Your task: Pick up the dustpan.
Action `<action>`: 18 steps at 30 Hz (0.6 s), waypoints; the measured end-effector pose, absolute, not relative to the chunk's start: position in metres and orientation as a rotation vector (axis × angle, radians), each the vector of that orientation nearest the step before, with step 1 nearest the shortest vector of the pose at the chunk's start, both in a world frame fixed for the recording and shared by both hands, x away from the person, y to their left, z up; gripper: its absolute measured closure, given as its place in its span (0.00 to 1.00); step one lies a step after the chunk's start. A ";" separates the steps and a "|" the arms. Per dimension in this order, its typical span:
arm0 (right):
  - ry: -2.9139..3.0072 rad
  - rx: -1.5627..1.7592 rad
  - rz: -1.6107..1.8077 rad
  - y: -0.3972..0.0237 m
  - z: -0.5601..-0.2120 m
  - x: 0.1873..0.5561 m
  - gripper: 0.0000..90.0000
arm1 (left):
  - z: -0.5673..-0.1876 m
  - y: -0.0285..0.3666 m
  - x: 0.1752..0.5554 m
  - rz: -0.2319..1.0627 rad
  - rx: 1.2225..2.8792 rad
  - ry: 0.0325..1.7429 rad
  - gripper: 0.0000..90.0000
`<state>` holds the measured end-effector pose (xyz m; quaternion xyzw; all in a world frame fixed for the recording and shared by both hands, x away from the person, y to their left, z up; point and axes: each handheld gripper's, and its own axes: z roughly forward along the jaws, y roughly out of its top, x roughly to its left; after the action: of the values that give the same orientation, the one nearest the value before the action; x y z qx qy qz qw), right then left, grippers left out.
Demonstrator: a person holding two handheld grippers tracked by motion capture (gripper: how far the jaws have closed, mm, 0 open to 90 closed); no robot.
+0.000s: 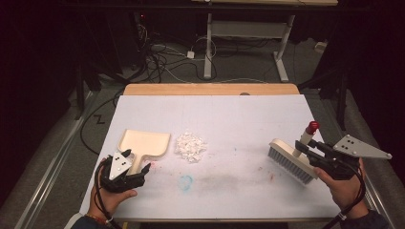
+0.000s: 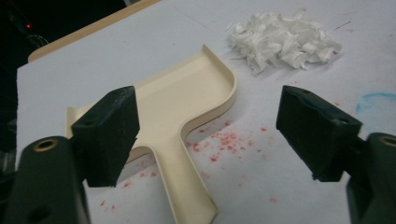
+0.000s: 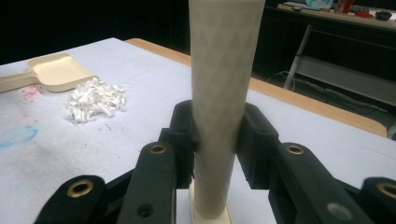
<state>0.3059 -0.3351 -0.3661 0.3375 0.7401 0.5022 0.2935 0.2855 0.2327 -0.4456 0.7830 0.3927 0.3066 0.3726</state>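
Where the right gripper [image 3: 217, 140] pinches the brush handle [image 3: 223, 93], its bristles [image 1: 290, 166] appear from the high view; left gripper [image 2: 208, 140] spread around dustpan handle [image 2: 189, 186], end cut off.

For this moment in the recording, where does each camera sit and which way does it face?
High view: above the person's side, looking forward and down on the table; both hands and forearms enter from below.
Left gripper view: rides the left claw, looking along its open jaws over the dustpan handle.
Right gripper view: rides the right claw, shut on the brush handle, facing across the table.
Shared: all three show the dustpan and the white paper scraps.
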 end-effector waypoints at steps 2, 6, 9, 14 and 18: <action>1.967 0.892 1.345 -0.336 -0.366 0.307 0.78 | -0.445 0.233 0.286 0.789 2.006 1.012 0.24; 1.963 0.892 1.351 -0.337 -0.365 0.308 0.78 | -0.443 0.233 0.284 0.786 2.000 1.026 0.25; 1.971 0.891 1.349 -0.336 -0.366 0.310 0.78 | -0.442 0.233 0.284 0.751 2.014 1.105 0.24; 1.988 0.874 1.334 -0.331 -0.367 0.312 0.78 | -0.447 0.233 0.286 0.712 2.029 1.199 0.23; 1.993 0.887 1.330 -0.331 -0.368 0.312 0.78 | -0.456 0.233 0.292 0.676 2.003 1.284 0.23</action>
<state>0.3124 -0.3310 -0.3683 0.3323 0.7468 0.4983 0.2892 0.2925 0.2325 -0.4560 0.7650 0.4905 0.2583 0.3279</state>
